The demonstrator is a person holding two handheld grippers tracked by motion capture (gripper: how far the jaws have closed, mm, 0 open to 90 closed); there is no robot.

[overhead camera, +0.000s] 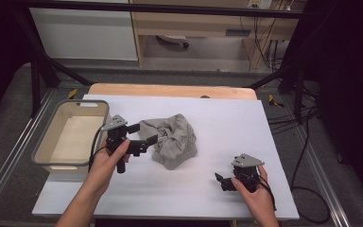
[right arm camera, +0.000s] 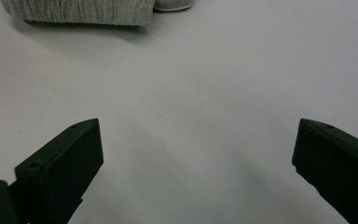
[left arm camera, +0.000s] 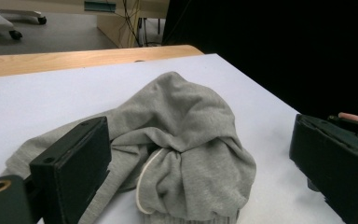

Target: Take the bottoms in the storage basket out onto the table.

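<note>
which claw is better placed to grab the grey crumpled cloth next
Left, probably. The left claw is open right at the edge of the crumpled grey fabric garment, jaws either side of it. The right claw sits open farther back on the white table cover.

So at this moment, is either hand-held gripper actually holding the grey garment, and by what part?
Nothing is held. The left hand-held gripper is open, jaws beside the crumpled grey garment without closing on it. The right hand-held gripper is open over bare table.

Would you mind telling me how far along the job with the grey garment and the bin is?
Nothing looks done: the grey garment lies crumpled on the white table, and the bin is empty. In hand: the left gripper, jaws open, is at the garment's edge. The right gripper waits open over bare table.
</note>
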